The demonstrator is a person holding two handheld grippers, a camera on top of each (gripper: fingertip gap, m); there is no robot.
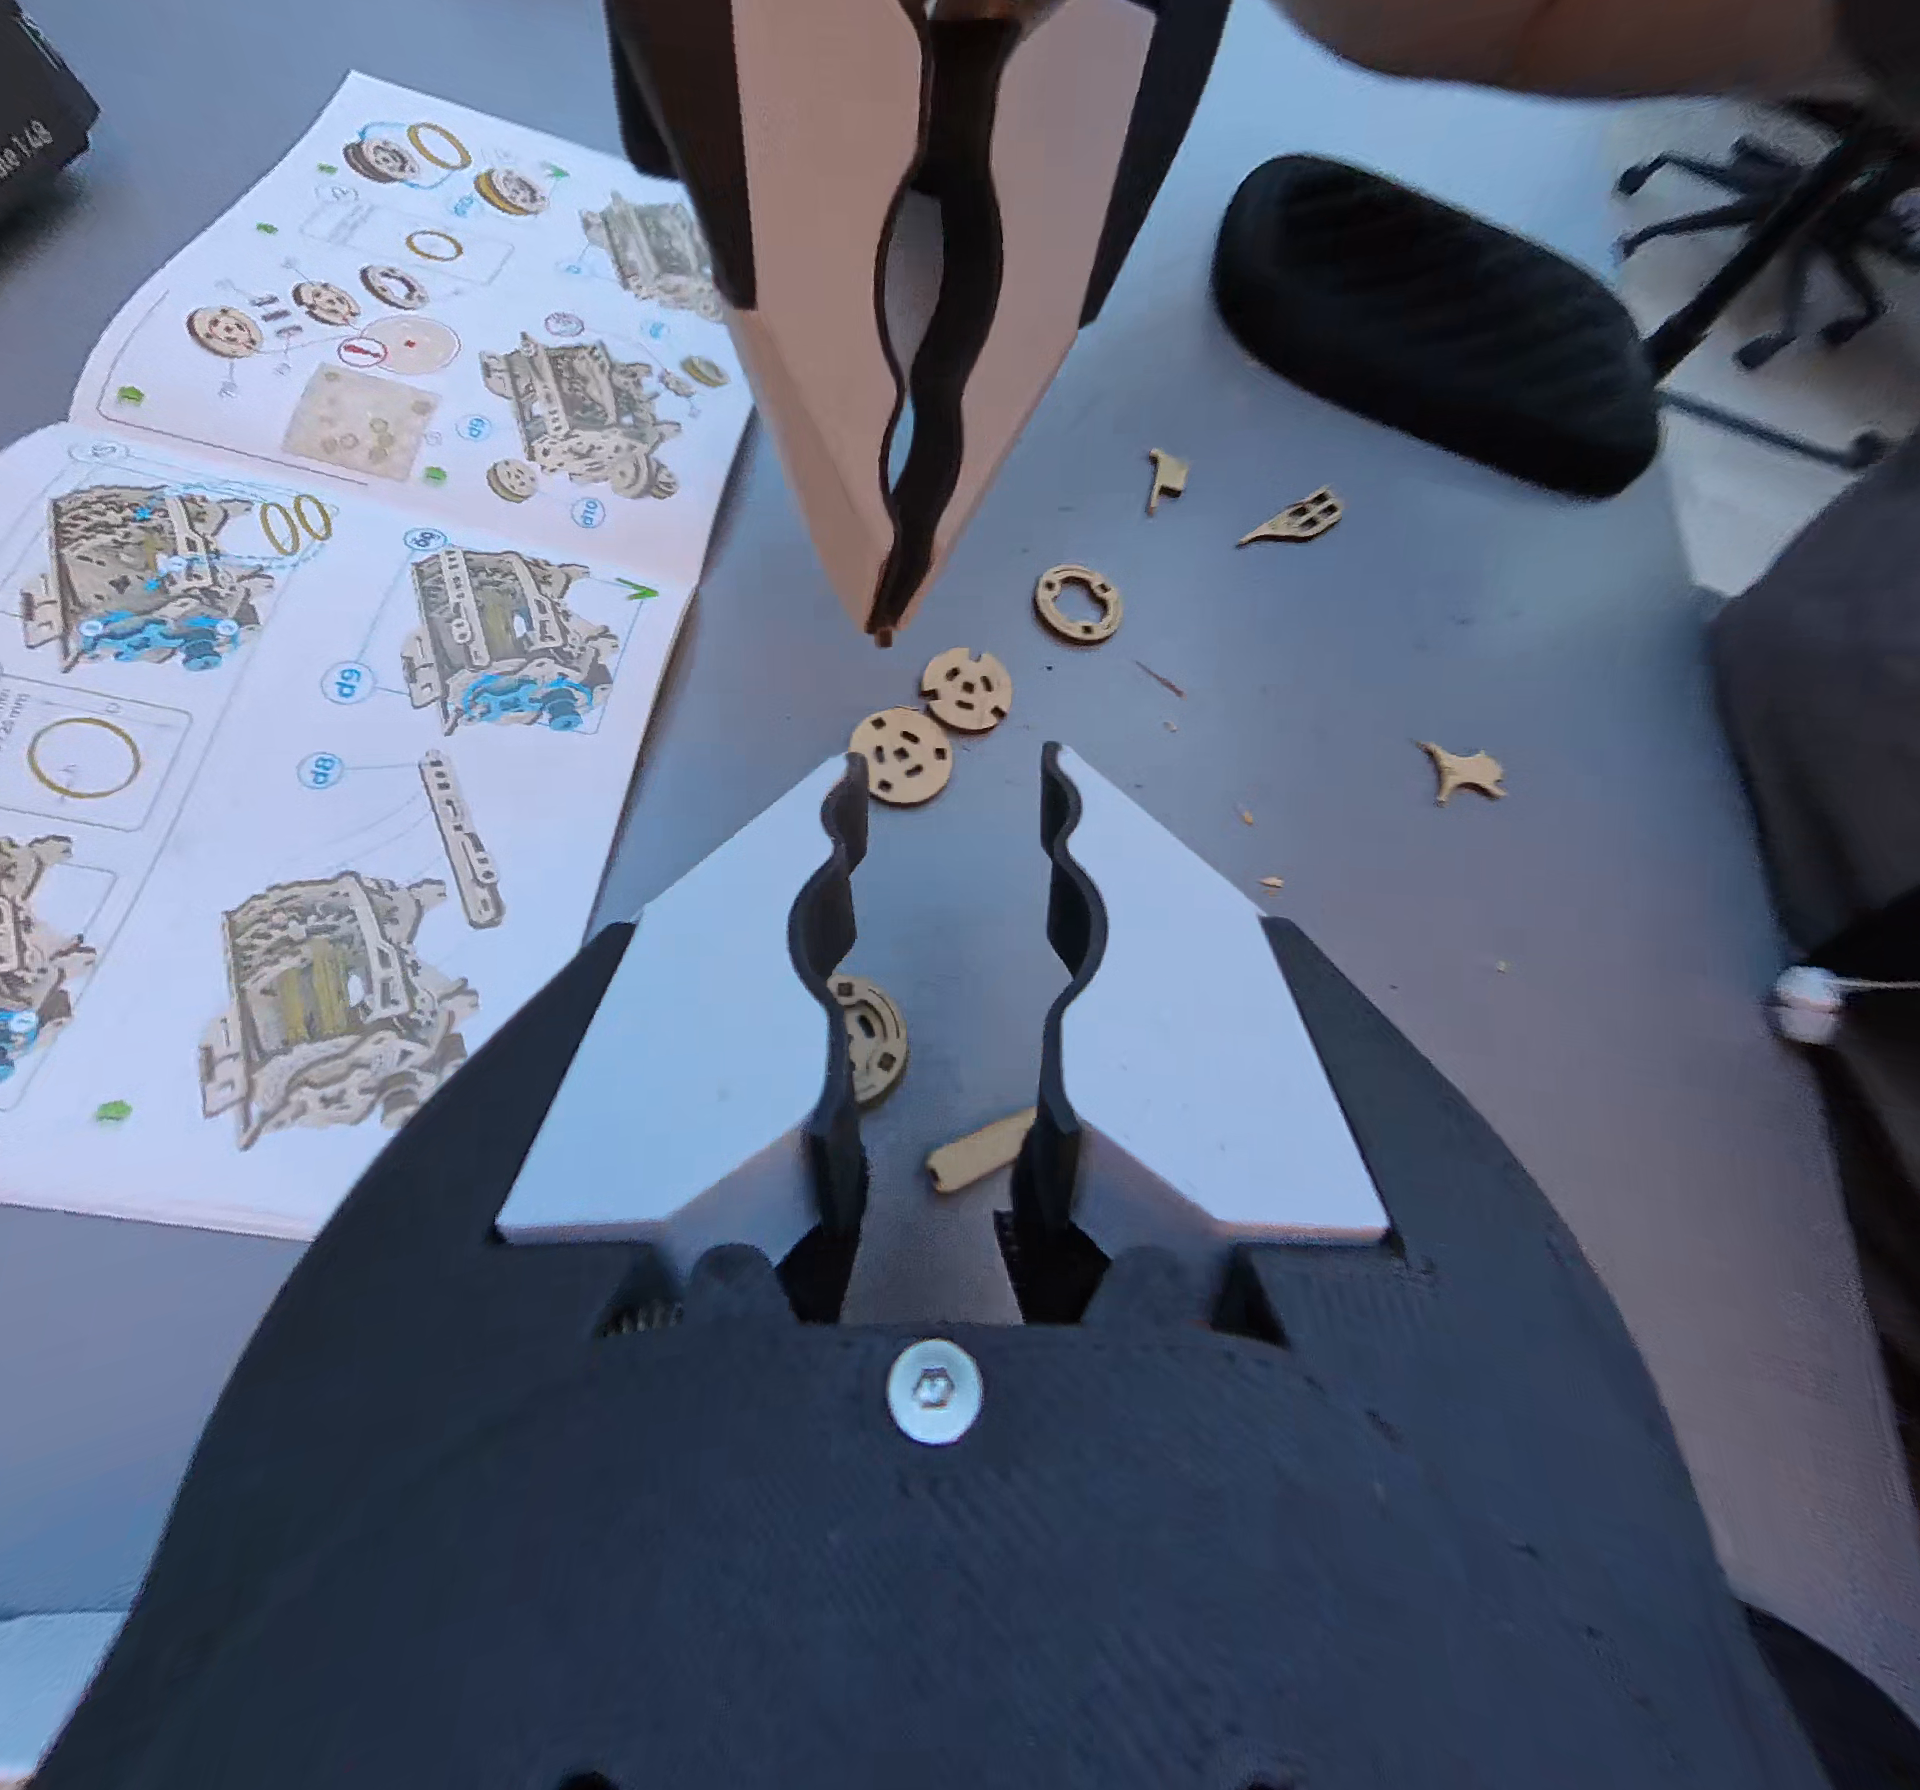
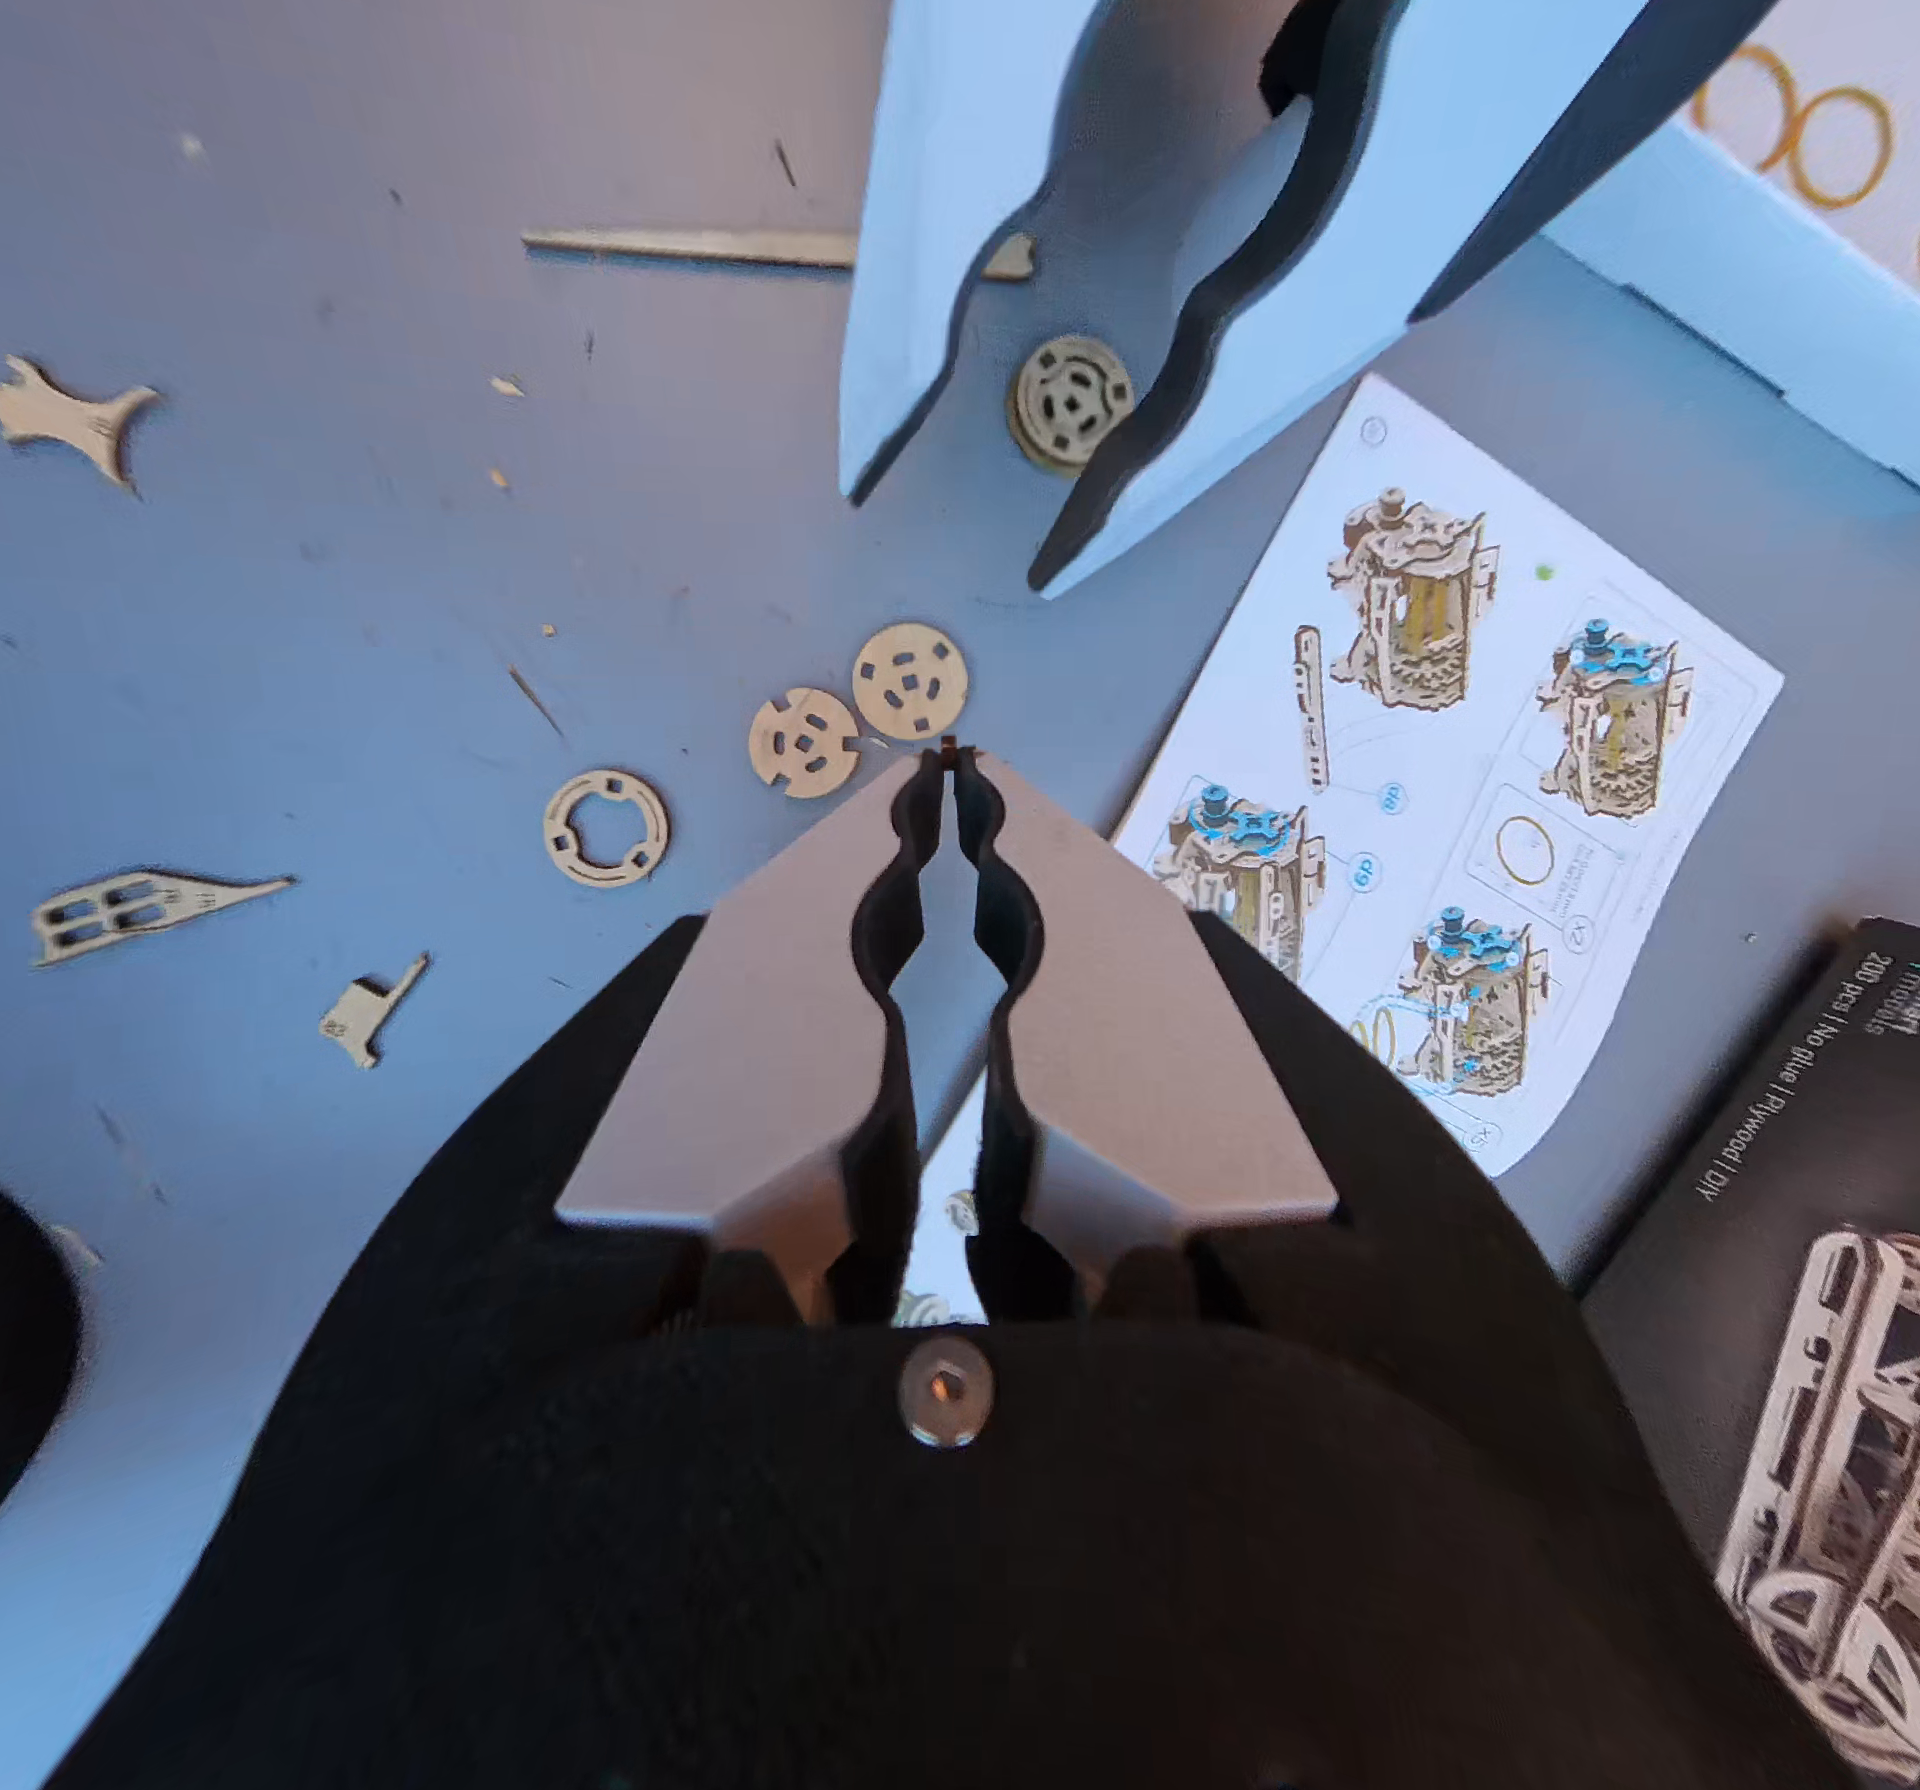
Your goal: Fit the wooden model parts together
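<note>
The biggest risk sits at the tip of the right tool (image 2: 949, 759): its fingers are pressed together on a tiny wooden peg (image 2: 950, 748), barely a sliver showing past the pads, so a slight slackening or a sideways nudge against a disc could flick it out and lose it among the offcuts. Just beyond that tip lie two flat wooden discs, the notched disc (image 2: 804, 741) and the slotted disc (image 2: 910, 681), touching each other on the grey tabletop (image 2: 312, 78); pushing the peg into a slot without anything holding the disc down would likely just slide the disc away. A wooden ring (image 2: 607, 827) rests to the side, with scrap pieces farther off. Further out, the left tool (image 1: 951, 764) hangs with its fingers apart, holding nothing, straddling a stacked wheel assembly (image 2: 1070, 404) and a small wooden bar (image 1: 982, 1150) without clearly touching either. The instruction sheet (image 2: 1455, 774) lies beside them, the black kit box (image 2: 1766, 1325) near its edge.
</note>
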